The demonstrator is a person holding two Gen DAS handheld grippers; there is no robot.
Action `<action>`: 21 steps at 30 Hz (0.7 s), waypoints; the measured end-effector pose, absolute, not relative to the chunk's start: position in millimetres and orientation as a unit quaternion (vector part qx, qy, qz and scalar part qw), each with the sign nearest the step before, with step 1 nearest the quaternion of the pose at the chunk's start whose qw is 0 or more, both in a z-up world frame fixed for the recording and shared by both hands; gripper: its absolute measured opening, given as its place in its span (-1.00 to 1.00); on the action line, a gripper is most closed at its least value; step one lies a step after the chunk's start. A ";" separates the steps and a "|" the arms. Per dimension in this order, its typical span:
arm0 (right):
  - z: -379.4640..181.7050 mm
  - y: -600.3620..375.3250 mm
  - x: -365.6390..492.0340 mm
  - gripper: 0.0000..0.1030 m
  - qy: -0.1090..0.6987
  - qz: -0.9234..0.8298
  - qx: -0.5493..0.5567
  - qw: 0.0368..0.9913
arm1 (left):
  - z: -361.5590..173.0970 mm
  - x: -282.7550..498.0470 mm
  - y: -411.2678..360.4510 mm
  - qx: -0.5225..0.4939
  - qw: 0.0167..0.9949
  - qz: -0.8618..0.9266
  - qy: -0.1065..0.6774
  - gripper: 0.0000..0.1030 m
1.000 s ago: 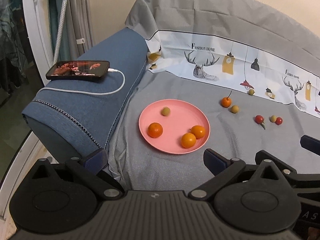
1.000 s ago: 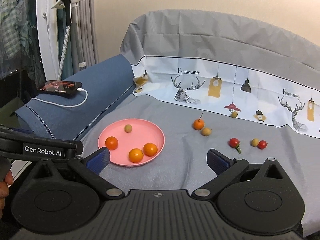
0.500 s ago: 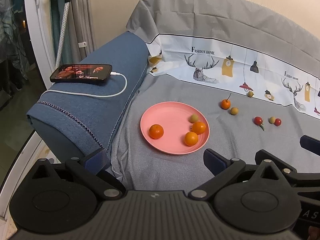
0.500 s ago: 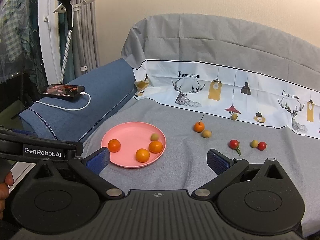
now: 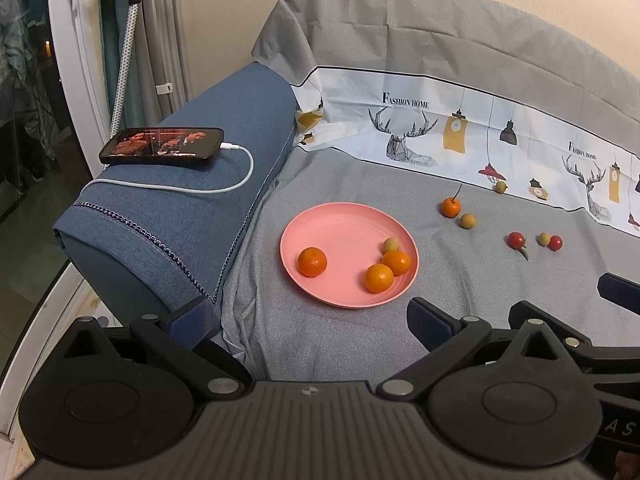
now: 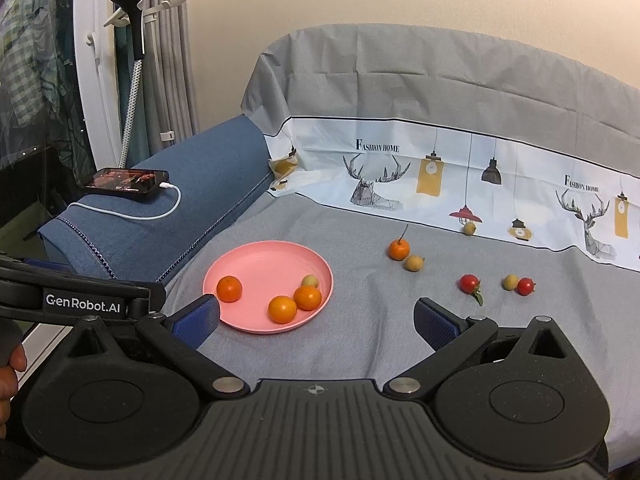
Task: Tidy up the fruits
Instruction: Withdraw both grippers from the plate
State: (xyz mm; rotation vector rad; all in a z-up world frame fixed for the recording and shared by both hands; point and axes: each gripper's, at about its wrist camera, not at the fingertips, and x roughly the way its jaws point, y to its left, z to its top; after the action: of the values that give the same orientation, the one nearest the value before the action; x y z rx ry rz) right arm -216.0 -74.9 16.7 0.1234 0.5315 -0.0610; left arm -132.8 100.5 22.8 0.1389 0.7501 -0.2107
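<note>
Both grippers are held back from the fruits and carry nothing: the left gripper (image 5: 308, 316) has its jaws spread wide, and the right gripper (image 6: 316, 320) is spread wide as well, with only grey cloth between the fingers. In the left wrist view the pink plate (image 5: 340, 220) lies just ahead of the left gripper, a little to its right, on the grey sofa cover (image 5: 360, 176). On the plate there are three small oranges (image 5: 312, 261) and one pale green fruit (image 5: 391, 245), which touches one of the oranges. The fruits not yet collected lie farther ahead and to the right of the right gripper: an orange with a stem (image 6: 399, 249) with a yellowish fruit (image 6: 414, 263) just beside it, then a red tomato with a leaf (image 6: 469, 283), and more to the right a second pale fruit (image 6: 510, 281) touching a second red one (image 6: 525, 286). One more small fruit (image 6: 469, 228) sits far ahead, against the printed band of the cloth. I judge that the task is about in the middle and that this is a pause between two picks. The next move probably calls for the right gripper to travel forward and to the right, to come down over one single fruit, perhaps the stemmed orange, and to close softly, because these round fruits can roll on the soft cloth and the neighbour fruit is very near. A phone (image 6: 125, 178) with its cable rests on the blue armrest (image 6: 192, 216), far to the left, outside of the work.
</note>
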 end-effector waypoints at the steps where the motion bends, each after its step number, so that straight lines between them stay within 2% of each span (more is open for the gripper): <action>1: 16.6 -75.5 -215.5 0.98 0.263 -0.030 0.062 0.962 | 22.7 -132.8 100.3 0.068 0.923 -0.103 0.365 0.99; 21: 2.7 -84.9 -209.1 0.98 0.279 -0.037 0.089 0.956 | 11.8 -124.6 95.8 0.084 0.913 -0.103 0.385 0.99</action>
State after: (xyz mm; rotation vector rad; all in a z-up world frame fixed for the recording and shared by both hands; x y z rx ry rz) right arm -209.1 -84.9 2.7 0.1810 0.5657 -0.0756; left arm -124.6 95.8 11.8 0.1723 0.7923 -0.2119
